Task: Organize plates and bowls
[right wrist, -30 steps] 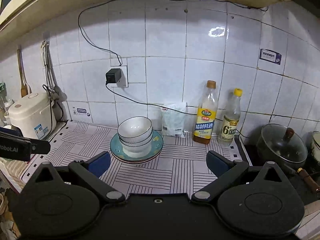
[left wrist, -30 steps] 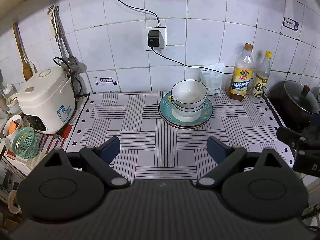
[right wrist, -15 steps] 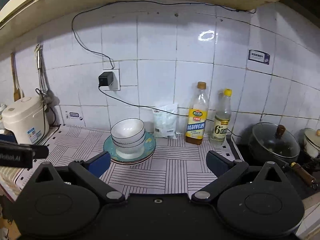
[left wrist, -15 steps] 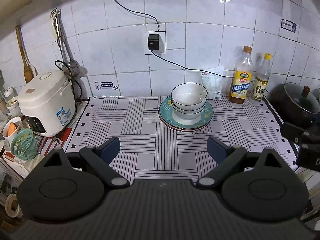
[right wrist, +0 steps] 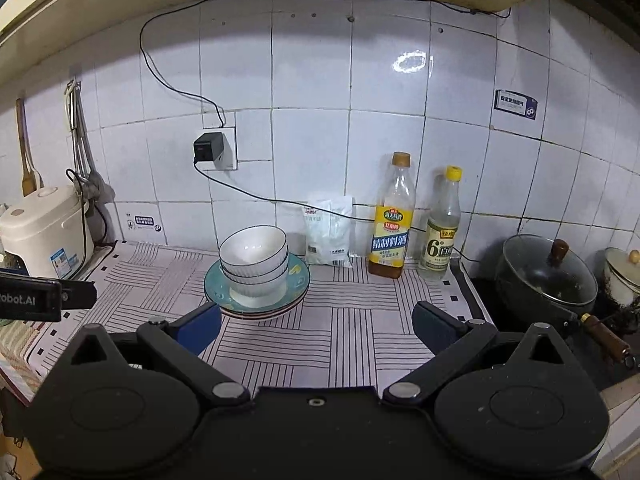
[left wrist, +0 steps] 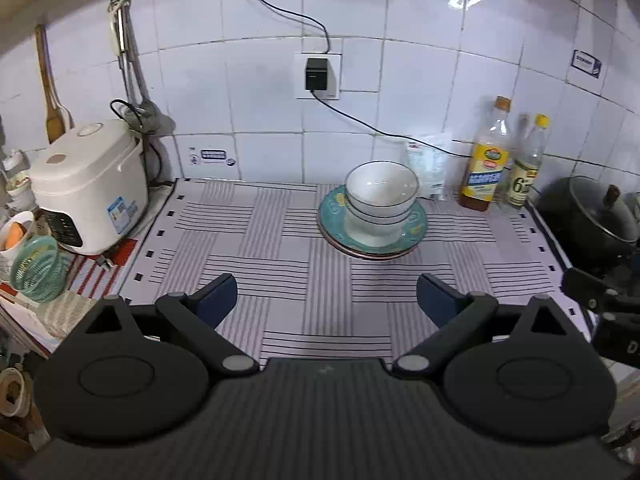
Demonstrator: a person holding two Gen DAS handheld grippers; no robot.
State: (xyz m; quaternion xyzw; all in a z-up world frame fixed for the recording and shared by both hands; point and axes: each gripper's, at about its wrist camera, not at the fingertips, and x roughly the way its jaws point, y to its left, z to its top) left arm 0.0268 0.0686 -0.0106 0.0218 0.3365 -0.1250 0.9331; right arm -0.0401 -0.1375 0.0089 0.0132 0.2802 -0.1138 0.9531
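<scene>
A stack of white bowls point(left wrist: 381, 200) with dark rims sits on a stack of plates, a teal plate point(left wrist: 416, 227) on top, on the striped mat toward the back of the counter. The same bowls point(right wrist: 254, 261) and plates point(right wrist: 300, 276) show in the right wrist view. My left gripper point(left wrist: 326, 295) is open and empty, held back from the stack over the mat's front. My right gripper point(right wrist: 316, 326) is open and empty, in front of and to the right of the stack.
A white rice cooker point(left wrist: 86, 184) stands at the left, with a green basket point(left wrist: 38, 268) in front. Two bottles point(right wrist: 392, 220) and a white bag point(right wrist: 329, 230) stand by the wall. A dark lidded pot point(right wrist: 548, 276) sits on the stove at right.
Both grippers have drawn back and risen a little from the stack; the bowls and plates look smaller and have not moved. Both grippers stay open.
</scene>
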